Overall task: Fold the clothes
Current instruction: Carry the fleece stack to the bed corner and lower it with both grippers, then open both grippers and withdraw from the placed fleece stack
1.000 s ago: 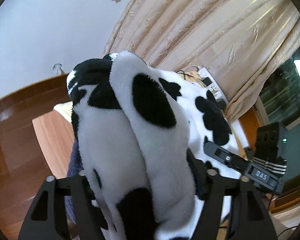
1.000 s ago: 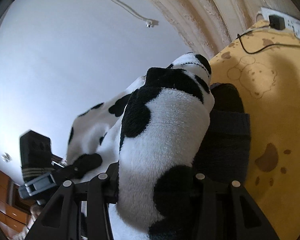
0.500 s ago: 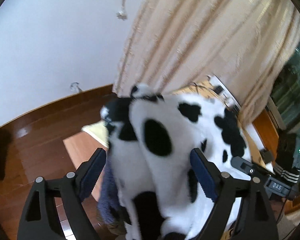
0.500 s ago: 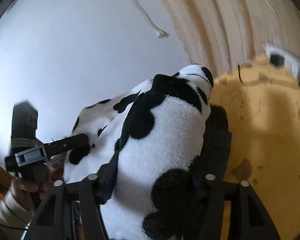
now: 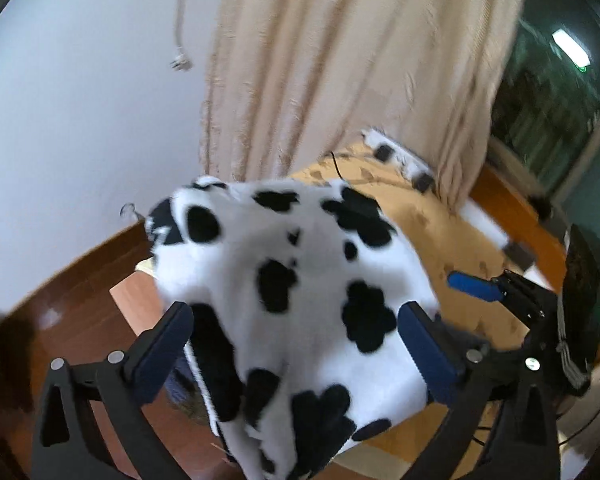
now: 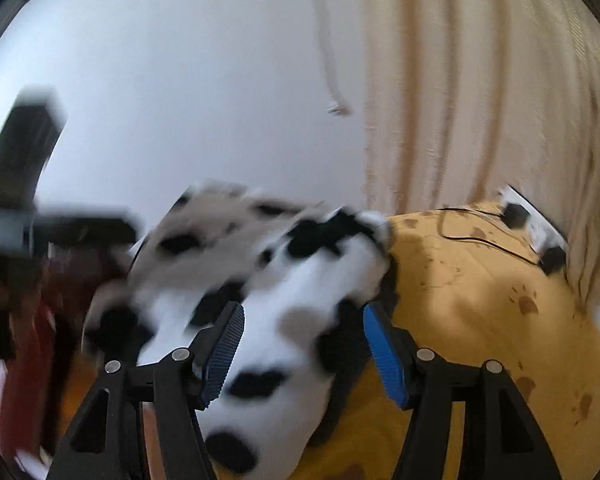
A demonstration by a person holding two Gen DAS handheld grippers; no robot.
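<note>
Fleece (image 5: 300, 304) freed: left tongs (image 5: 296, 344) opening; right tongs (image 6: 302, 354) spread, no longer pinching.

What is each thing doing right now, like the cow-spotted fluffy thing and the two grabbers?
Cow-print fleece garment: spread on the yellow bedspread, let go.
Left gripper: jaws opening, wide apart, garment lies between the pads but is not pinched.
Right gripper: open, blue pads clear of the garment between them.
Yellow bedspread: lying flat under the garment.
Curtain: drawn, hanging.
Power strip: plugs in it.
</note>
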